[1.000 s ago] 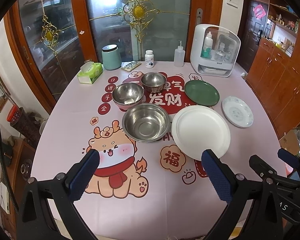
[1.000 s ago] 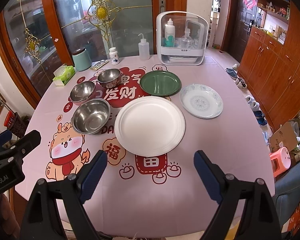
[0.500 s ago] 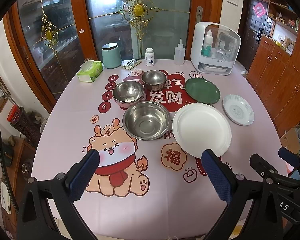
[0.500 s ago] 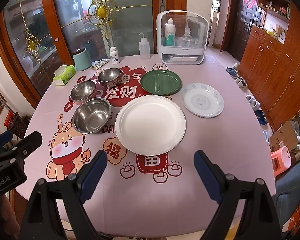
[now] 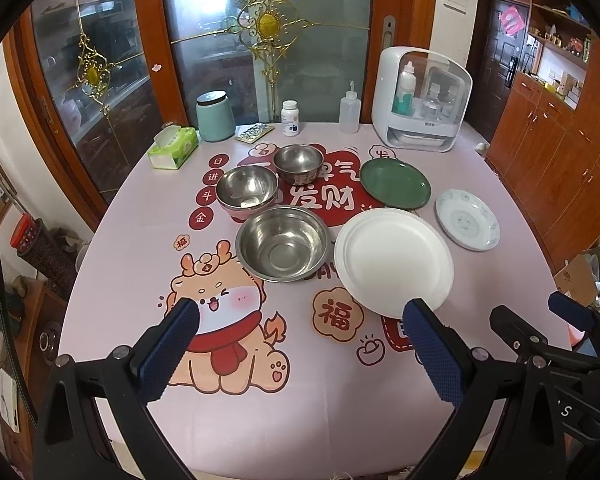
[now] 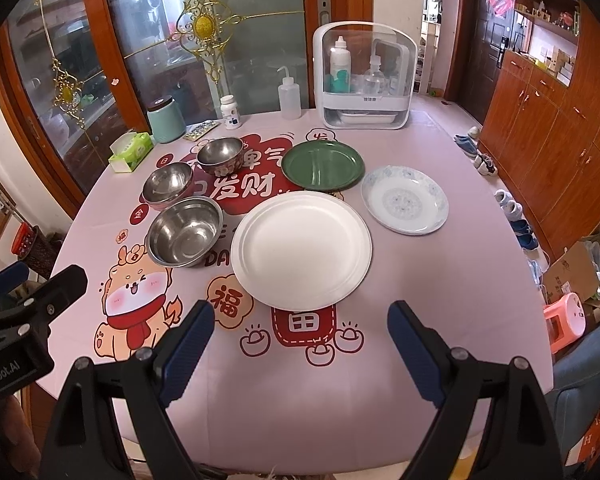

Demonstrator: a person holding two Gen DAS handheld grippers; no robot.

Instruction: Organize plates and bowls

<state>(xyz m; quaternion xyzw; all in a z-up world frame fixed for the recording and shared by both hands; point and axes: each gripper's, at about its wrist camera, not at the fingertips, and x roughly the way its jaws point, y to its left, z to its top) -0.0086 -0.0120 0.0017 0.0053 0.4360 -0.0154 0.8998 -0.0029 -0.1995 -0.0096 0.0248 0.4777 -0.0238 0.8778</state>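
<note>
Right wrist: tablecloth (image 6: 440,280) reads "福", "发财".

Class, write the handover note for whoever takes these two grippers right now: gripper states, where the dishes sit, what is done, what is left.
Left gripper: open, empty, above the near table edge.
Right gripper: open, empty, just short of the white plate.
Bowls, left side: large bowl nearest, middle bowl behind it, small bowl farthest.
Plates, right side: white plate nearest, green plate behind it, patterned plate to the right.
Done: nothing stacked; every dish lies separately.
Left: probably nest the bowls and stack the plates.
</note>
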